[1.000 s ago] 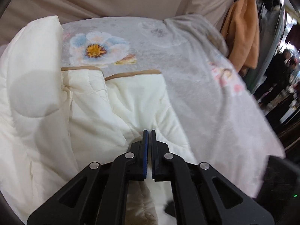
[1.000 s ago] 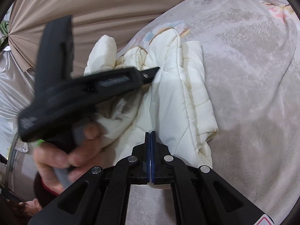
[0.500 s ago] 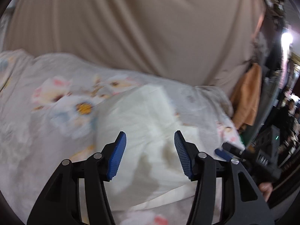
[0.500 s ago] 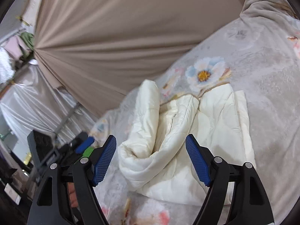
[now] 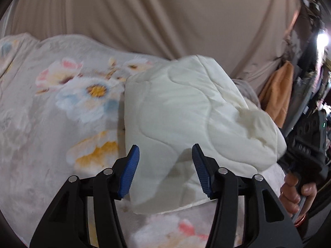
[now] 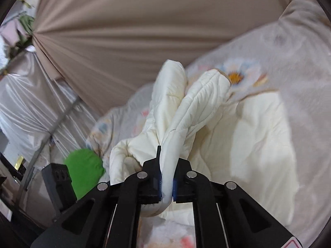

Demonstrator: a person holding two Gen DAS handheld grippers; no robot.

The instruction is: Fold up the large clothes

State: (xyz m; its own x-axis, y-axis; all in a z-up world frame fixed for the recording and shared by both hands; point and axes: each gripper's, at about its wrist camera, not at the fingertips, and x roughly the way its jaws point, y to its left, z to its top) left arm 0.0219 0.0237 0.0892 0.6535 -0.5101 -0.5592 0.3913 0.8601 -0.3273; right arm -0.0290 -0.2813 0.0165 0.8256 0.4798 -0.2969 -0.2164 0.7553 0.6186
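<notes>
Cream quilted jacket (image 5: 186, 111) lying folded on floral blanket (image 5: 62, 111) (blurred). Right gripper (image 6: 166, 184) jaws closing, pinching jacket edge. Left gripper (image 5: 165, 171) jaws wide, empty, above jacket.

A pleated beige curtain (image 5: 157, 18) fills twelve o'clock behind the bed's grey floral blanket (image 5: 41, 111), with an orange cloth (image 5: 278, 95) and a bright lamp (image 5: 322, 38) at three o'clock, shiny white sheeting (image 6: 26, 107) at nine o'clock in the right view.
</notes>
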